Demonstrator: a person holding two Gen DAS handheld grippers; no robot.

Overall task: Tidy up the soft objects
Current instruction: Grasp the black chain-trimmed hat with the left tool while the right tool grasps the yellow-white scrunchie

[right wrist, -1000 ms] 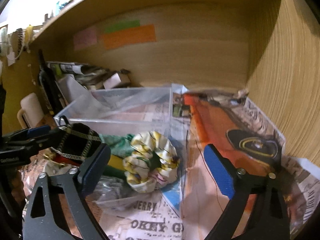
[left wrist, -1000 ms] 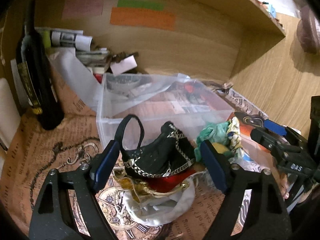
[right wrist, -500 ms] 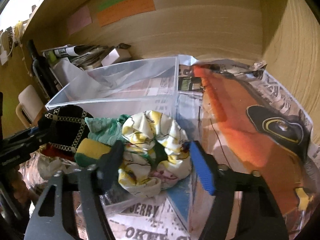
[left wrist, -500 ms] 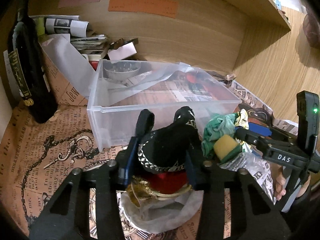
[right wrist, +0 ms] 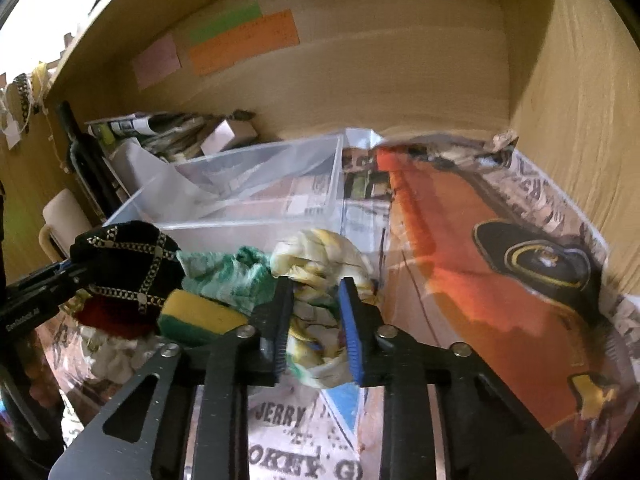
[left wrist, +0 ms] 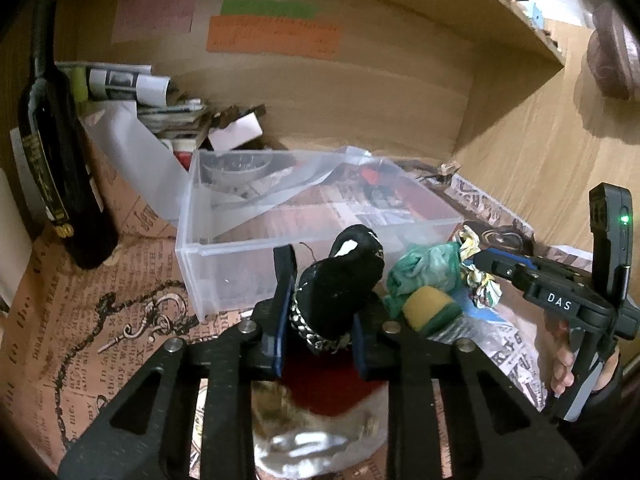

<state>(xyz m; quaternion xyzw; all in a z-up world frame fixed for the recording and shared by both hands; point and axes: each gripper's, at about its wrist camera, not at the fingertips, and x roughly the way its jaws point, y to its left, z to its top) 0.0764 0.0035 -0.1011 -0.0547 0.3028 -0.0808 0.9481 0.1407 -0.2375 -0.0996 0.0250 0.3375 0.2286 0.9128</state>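
Note:
A small black pouch with chain trim (left wrist: 340, 280) sticks up between the blue pads of my left gripper (left wrist: 324, 300), whose jaws are closing and pressing on it. It tops a pile holding a red piece (left wrist: 320, 384) and a white cloth (left wrist: 320, 448). In the right wrist view my right gripper (right wrist: 315, 292) is closing on a yellow-and-white scrunchie (right wrist: 320, 252), which is squeezed between its pads. A green cloth (right wrist: 228, 272) and a yellow-green sponge (right wrist: 196, 316) lie between the two grips. Just behind stands an open clear plastic box (left wrist: 208, 248).
A dark bottle (left wrist: 60, 168) stands at the left, with rolled papers (left wrist: 120, 80) stacked behind the box. Printed paper (right wrist: 500, 280) covers the shelf floor. Wooden walls close in at the back and right. A person's hand (left wrist: 560, 368) holds the right gripper.
Both grippers went from wide open to closed. The left pinched the black pouch and the right pinched the scrunchie. Both items now sit a little higher in the views.

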